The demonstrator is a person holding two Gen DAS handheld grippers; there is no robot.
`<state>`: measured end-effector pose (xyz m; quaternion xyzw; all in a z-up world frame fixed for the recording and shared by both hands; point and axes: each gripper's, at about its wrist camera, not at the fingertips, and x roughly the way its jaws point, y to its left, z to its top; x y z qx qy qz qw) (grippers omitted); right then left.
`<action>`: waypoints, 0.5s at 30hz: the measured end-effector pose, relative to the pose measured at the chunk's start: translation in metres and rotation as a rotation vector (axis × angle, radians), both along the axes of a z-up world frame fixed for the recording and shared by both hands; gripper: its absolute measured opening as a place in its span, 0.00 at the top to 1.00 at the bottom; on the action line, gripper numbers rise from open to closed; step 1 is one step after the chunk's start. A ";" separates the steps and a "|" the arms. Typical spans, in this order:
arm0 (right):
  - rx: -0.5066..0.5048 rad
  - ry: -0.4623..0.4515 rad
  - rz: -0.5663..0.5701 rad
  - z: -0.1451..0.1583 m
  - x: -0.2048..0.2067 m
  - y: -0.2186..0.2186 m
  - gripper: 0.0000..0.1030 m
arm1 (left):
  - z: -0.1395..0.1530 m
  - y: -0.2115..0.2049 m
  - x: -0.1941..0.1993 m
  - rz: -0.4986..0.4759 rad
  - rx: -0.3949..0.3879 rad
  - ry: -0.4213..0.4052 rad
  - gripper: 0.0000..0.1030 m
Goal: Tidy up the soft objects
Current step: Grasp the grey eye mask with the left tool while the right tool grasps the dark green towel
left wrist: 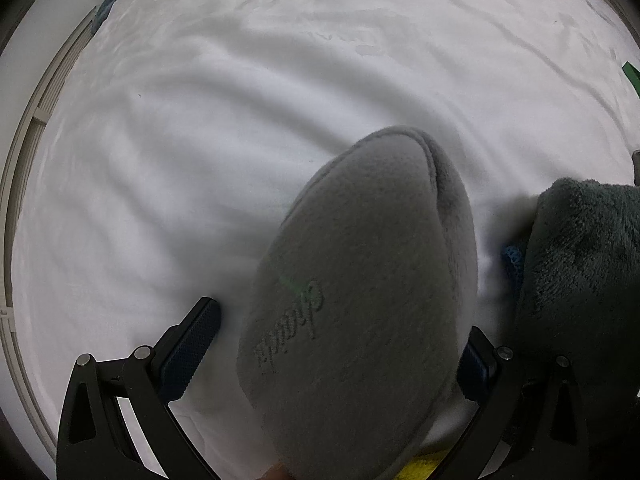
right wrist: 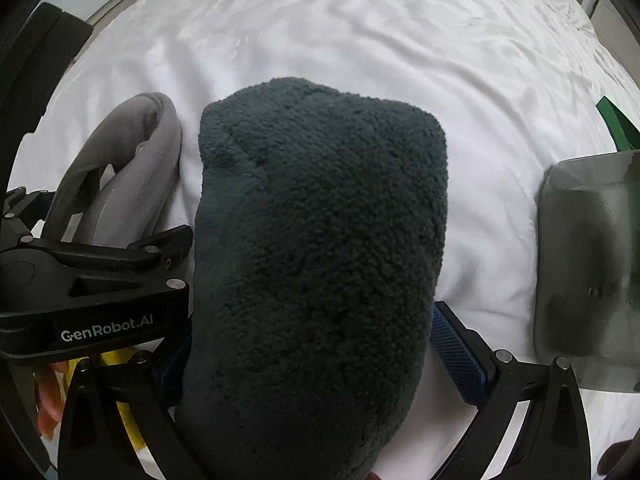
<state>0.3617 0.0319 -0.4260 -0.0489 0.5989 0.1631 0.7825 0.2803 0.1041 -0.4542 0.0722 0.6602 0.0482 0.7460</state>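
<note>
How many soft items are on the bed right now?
2 clearly: a grey fleece neck pillow between the left claw fingers, and a dark teal fluffy folded towel between the right claw fingers. Yellow and blue scraps beneath may be more.

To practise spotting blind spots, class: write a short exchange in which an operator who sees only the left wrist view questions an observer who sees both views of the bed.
Operator: There's only a dark fuzzy edge at my right. What is it?
Observer: A dark teal plush bundle, lying between the fingers of the right gripper.
Operator: Is anything beyond that bundle?
Observer: Yes, a smoky translucent container rests on the white bedcover, to the bundle's right.
</note>
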 end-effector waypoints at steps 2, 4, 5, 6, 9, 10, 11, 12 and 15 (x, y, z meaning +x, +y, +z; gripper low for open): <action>-0.001 0.003 0.001 -0.002 0.002 0.004 0.00 | -0.002 -0.002 0.006 -0.001 0.007 0.010 0.01; -0.006 0.015 0.008 0.001 0.004 0.000 0.00 | -0.002 -0.003 0.008 0.004 0.010 0.013 0.01; -0.004 0.021 0.007 0.002 0.005 -0.003 0.00 | -0.002 0.000 0.011 0.003 0.012 0.012 0.01; 0.006 0.022 0.002 0.003 0.006 -0.004 0.00 | -0.001 0.000 0.011 0.001 0.016 0.010 0.01; 0.019 0.003 0.015 0.008 0.005 -0.010 0.08 | 0.007 -0.015 0.004 -0.009 0.031 -0.003 0.01; 0.021 -0.006 0.020 0.010 0.004 -0.010 0.12 | 0.007 -0.016 0.006 -0.010 0.032 -0.008 0.01; 0.030 -0.016 0.025 0.013 0.004 -0.011 0.23 | 0.008 -0.018 0.007 -0.010 0.032 -0.012 0.01; 0.037 -0.022 0.028 0.015 0.004 -0.011 0.35 | 0.009 -0.019 0.008 -0.012 0.033 -0.016 0.02; 0.070 -0.029 0.053 0.024 0.005 -0.010 0.63 | 0.012 -0.026 0.011 -0.033 0.021 -0.025 0.17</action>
